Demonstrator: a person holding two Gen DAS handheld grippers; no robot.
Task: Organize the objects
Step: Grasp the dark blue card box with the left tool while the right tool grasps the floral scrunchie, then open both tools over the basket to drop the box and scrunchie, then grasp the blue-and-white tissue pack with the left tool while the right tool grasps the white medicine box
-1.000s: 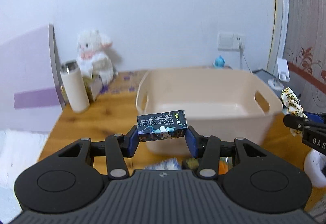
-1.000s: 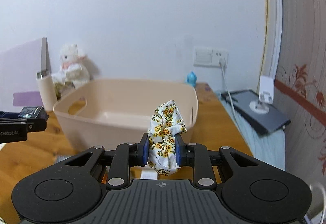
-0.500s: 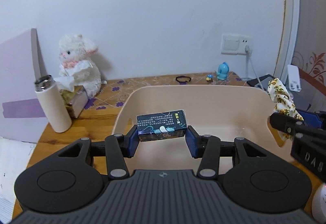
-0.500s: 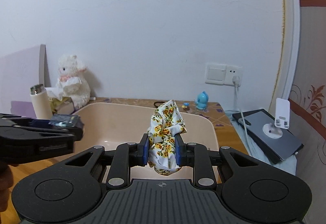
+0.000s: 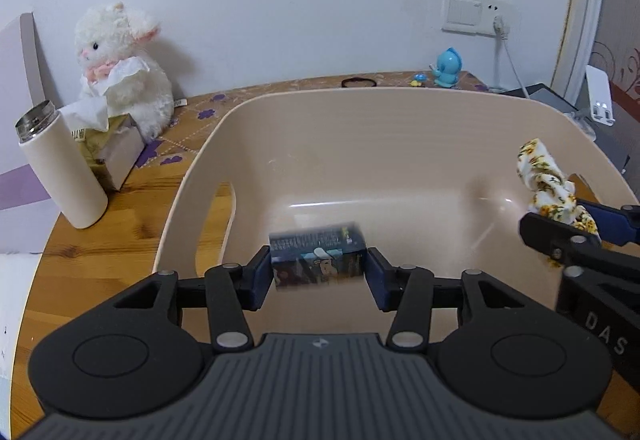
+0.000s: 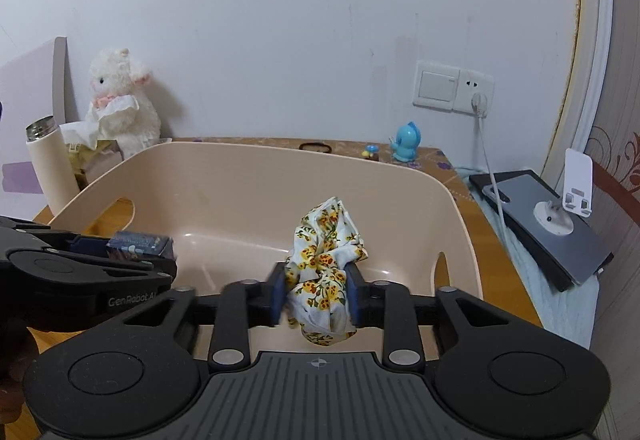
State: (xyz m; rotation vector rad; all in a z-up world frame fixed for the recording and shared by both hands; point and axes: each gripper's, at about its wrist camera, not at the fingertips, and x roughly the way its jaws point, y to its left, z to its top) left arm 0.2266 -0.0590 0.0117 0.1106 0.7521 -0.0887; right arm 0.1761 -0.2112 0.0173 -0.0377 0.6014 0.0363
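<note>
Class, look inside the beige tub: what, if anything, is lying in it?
The visible floor of the beige tub is bare. The dark box and floral cloth hang above it in the claws. Its near floor is hidden behind them.

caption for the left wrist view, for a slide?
Left gripper over beige bin, small dark box blurred between its opened pads.

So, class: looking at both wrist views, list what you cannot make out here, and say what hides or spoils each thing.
- Print on the small dark box in the left gripper: motion-blurred in the left wrist view.
- Lower end of the floral cloth in the right gripper: hidden behind the gripper body.
- Near floor of the beige basin: covered by both grippers.
- Tiny figure beside the blue toy: too small to identify.
</note>
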